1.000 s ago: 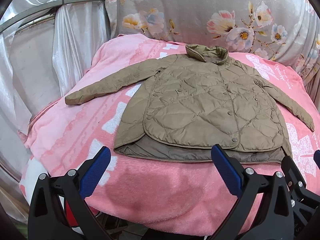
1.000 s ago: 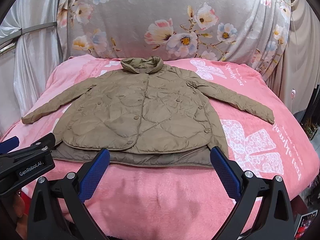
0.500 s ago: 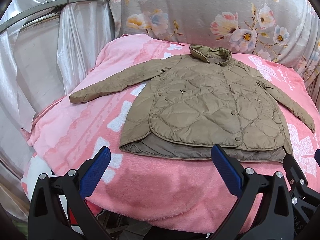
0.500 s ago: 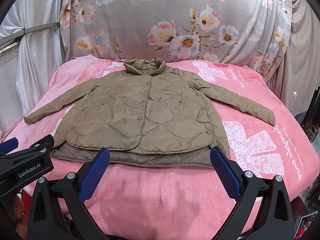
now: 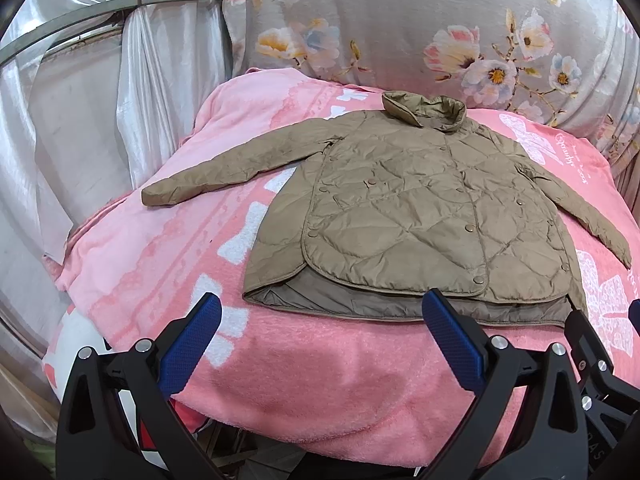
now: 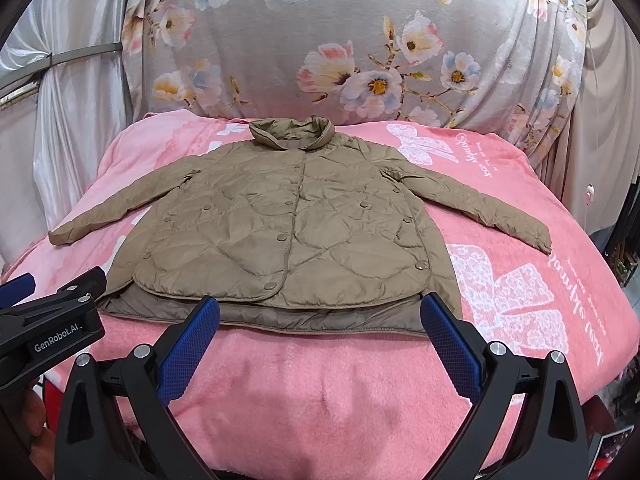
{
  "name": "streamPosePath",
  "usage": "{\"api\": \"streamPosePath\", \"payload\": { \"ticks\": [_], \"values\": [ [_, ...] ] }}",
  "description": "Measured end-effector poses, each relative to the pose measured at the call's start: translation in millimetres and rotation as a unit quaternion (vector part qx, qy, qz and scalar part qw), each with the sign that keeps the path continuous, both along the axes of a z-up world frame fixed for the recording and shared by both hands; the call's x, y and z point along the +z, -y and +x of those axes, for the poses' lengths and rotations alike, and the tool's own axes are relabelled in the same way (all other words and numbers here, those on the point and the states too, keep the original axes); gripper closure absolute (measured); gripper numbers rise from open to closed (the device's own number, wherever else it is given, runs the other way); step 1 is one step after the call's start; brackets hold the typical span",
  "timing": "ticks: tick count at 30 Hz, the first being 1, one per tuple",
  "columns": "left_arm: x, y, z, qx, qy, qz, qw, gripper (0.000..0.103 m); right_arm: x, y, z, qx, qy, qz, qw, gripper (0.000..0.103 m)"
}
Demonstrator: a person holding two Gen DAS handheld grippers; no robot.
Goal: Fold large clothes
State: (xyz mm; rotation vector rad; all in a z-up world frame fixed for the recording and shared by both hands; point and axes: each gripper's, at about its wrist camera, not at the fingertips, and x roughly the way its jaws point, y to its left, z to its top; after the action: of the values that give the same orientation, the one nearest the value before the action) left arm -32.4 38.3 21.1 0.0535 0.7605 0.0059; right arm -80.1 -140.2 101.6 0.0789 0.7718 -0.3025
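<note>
Mostly hidden: what lies beneath the fuzzy pink fleece blanket with white bow prints (image 6: 320,392); whether it is a bed cannot be told.
Jacket: tan quilted snap-button jacket (image 6: 288,236) lies flat, face up on the blanket, collar towards the far side, both sleeves spread outward, the darker lining showing along the near hem.
Cut off: in the left wrist view the jacket (image 5: 424,216) has one sleeve running almost to the picture's right edge.
Left gripper (image 5: 320,322): black frame, blue textured pads; jaws spread wide, holding nothing, just short of the hem.
Right gripper (image 6: 320,322): same build; jaws spread wide and empty, by the near hem.
Backdrop: grey floral cloth (image 6: 360,40) behind; shiny white draped curtain (image 5: 80,120) on the left.
Right view only: the left gripper's side, lettered "GenRobot.AI", with part of a hand below it.
</note>
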Motion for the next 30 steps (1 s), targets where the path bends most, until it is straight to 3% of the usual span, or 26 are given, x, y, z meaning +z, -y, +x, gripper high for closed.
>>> {"api": "streamPosePath", "payload": {
  "ticks": [30],
  "values": [
    [-9,-1,9,0.003,-0.009,0.005,0.9999,0.005,-13,1,9,0.002,-0.013,0.002,1.0,0.005]
  ]
}}
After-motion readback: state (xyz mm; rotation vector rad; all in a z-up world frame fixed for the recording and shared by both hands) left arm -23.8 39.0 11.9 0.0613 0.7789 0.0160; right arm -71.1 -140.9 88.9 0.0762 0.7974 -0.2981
